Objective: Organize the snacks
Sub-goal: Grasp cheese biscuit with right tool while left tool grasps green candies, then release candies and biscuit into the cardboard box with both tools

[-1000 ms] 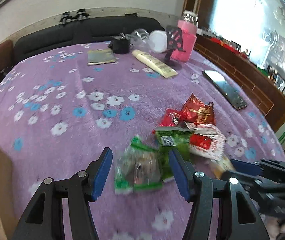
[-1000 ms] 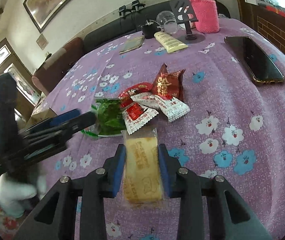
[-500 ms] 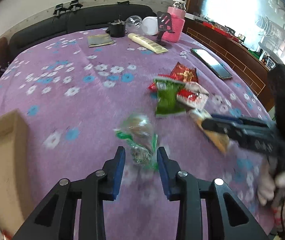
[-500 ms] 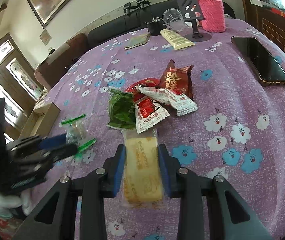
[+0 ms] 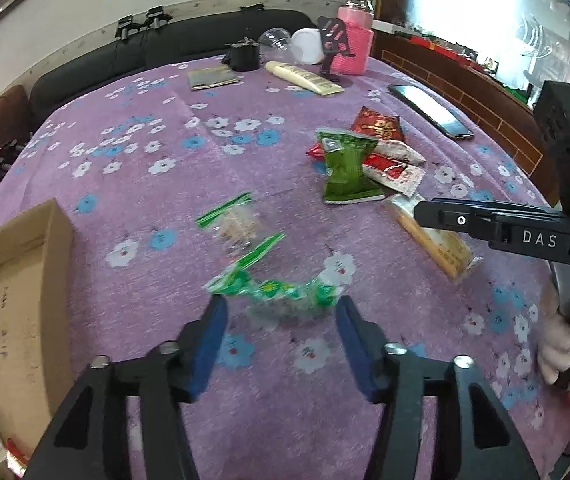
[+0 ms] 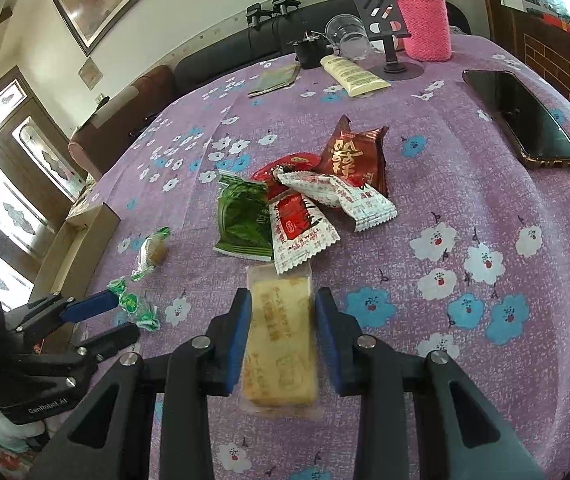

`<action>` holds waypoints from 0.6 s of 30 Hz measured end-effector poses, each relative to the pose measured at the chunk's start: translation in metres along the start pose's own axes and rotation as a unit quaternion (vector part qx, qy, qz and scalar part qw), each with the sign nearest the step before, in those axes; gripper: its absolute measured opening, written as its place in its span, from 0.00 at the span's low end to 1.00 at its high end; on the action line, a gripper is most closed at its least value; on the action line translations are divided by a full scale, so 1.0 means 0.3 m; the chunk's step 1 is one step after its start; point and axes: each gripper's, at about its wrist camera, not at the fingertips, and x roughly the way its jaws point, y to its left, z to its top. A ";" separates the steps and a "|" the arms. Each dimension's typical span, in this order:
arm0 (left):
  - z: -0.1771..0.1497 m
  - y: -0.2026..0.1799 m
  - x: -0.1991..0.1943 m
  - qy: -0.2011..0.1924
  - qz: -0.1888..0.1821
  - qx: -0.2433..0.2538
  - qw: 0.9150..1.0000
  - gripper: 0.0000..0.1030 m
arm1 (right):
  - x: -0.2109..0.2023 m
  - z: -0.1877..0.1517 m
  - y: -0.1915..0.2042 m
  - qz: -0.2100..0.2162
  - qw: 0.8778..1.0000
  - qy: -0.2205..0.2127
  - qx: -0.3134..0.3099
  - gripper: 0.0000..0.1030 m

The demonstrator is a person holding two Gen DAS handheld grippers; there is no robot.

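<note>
My left gripper (image 5: 281,316) is open, and a clear-and-green wrapped snack (image 5: 277,290) lies on the cloth just in front of its fingertips; it also shows in the right wrist view (image 6: 135,306). A second green-ended snack (image 5: 241,224) lies farther out, also seen in the right wrist view (image 6: 153,250). My right gripper (image 6: 283,314) is shut on a yellow cake bar (image 6: 281,336), seen from the side in the left wrist view (image 5: 433,238). A pile holds a green packet (image 6: 243,218), red-white packets (image 6: 301,228) and a dark red packet (image 6: 355,154).
A cardboard box (image 5: 9,300) stands at the left table edge, also seen in the right wrist view (image 6: 73,240). A phone (image 6: 521,118), cream tube (image 6: 353,74), pink bottle (image 6: 425,20), phone stand (image 6: 389,36), plastic cup (image 6: 351,36) and booklet (image 6: 275,80) lie at the back.
My left gripper shut on a green wrapped snack, carried it left toward the box, then opened; the snack now lies loose on the cloth. The right gripper kept its hold on the cake bar.
</note>
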 end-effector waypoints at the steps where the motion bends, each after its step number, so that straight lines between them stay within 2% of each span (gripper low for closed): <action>1: 0.001 -0.008 0.010 -0.001 0.001 0.005 1.000 0.73 | 0.000 0.000 0.000 -0.001 1.000 0.000 -0.001 0.31; 6: 0.009 -0.049 0.047 0.000 0.003 0.026 1.000 0.75 | 0.003 -0.001 0.006 -0.004 1.000 0.001 -0.008 0.31; 8: 0.017 -0.039 0.043 -0.004 0.007 0.012 1.000 0.51 | 0.004 -0.002 0.012 -0.008 1.000 0.002 -0.014 0.32; 9: 0.025 -0.021 0.039 -0.003 0.008 -0.003 1.000 0.30 | 0.005 -0.002 0.017 -0.009 1.000 0.002 -0.018 0.33; 10: 0.028 -0.008 0.039 0.000 0.005 -0.014 1.000 0.18 | 0.006 -0.003 0.022 -0.009 1.000 0.003 -0.022 0.36; 14: 0.017 0.020 0.029 0.003 0.009 -0.034 0.999 0.18 | 0.013 -0.014 0.069 -0.021 0.998 0.007 -0.062 0.49; 18: -0.016 0.028 -0.022 -0.008 0.001 -0.053 0.999 0.18 | 0.016 -0.035 0.111 -0.050 0.993 0.007 -0.103 0.49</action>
